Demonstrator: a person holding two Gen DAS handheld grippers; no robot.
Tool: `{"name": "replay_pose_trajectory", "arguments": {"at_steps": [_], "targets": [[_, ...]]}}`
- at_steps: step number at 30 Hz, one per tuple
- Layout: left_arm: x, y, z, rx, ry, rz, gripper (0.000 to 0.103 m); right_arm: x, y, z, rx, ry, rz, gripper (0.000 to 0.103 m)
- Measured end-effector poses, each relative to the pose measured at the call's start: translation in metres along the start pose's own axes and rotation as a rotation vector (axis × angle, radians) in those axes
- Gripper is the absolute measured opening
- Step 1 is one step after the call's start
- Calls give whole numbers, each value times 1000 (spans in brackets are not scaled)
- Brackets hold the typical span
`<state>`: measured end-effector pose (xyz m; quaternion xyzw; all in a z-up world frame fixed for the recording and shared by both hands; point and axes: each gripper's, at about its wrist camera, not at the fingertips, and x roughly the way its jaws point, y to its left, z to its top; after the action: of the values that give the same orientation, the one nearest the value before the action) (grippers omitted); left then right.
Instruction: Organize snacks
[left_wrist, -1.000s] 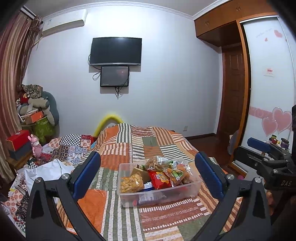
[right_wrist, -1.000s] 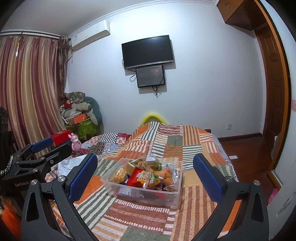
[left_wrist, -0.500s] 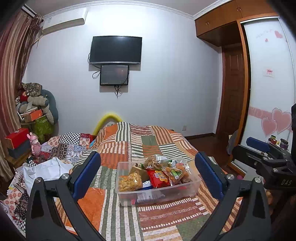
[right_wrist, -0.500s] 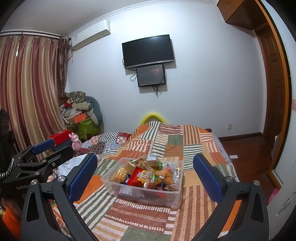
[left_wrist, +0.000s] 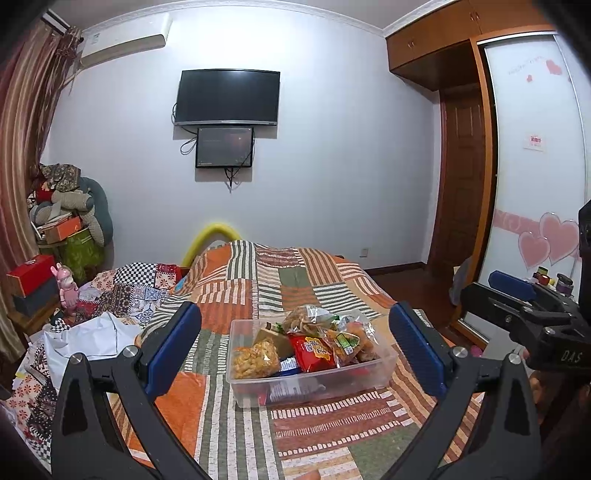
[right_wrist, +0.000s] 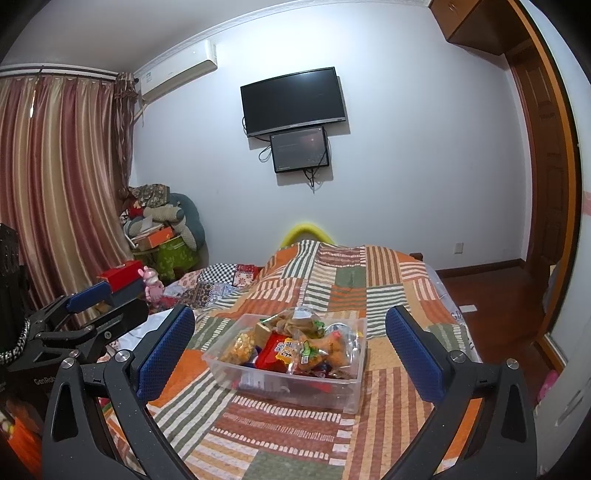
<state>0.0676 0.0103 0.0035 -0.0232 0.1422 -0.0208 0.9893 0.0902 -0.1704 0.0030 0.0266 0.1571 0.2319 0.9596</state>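
A clear plastic bin (left_wrist: 314, 386) (right_wrist: 295, 387) sits on the patchwork quilt, heaped with snack packets. Among them are a red packet (left_wrist: 312, 352) (right_wrist: 280, 350), a yellow puffed-snack bag (left_wrist: 255, 360) and an orange bag (right_wrist: 321, 345). My left gripper (left_wrist: 293, 314) is open, held short of the bin with nothing between its blue pads. My right gripper (right_wrist: 290, 314) is open too, also short of the bin and holding nothing. Each one shows at the edge of the other's view: the right gripper (left_wrist: 493, 291) and the left gripper (right_wrist: 99, 304).
The quilted bed (left_wrist: 258, 435) runs toward the far wall. Crumpled fabric and white cloth (left_wrist: 92, 332) lie on its left side. A red box (left_wrist: 29, 273) and a pink toy (left_wrist: 68, 288) stand by the curtain. A wardrobe (left_wrist: 532, 184) and wooden floor (right_wrist: 491, 295) are on the right.
Both views have drifted only slightly. The bin and snacks have not moved. Both grippers stay open.
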Motion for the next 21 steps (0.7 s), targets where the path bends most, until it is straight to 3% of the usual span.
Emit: {"name": "replay_pose_trajectory", "arguments": {"at_steps": [21], "targets": [[1,-3,1,-1,4,-32,103,-2,4,-4,-39,-16,-74,103]]}}
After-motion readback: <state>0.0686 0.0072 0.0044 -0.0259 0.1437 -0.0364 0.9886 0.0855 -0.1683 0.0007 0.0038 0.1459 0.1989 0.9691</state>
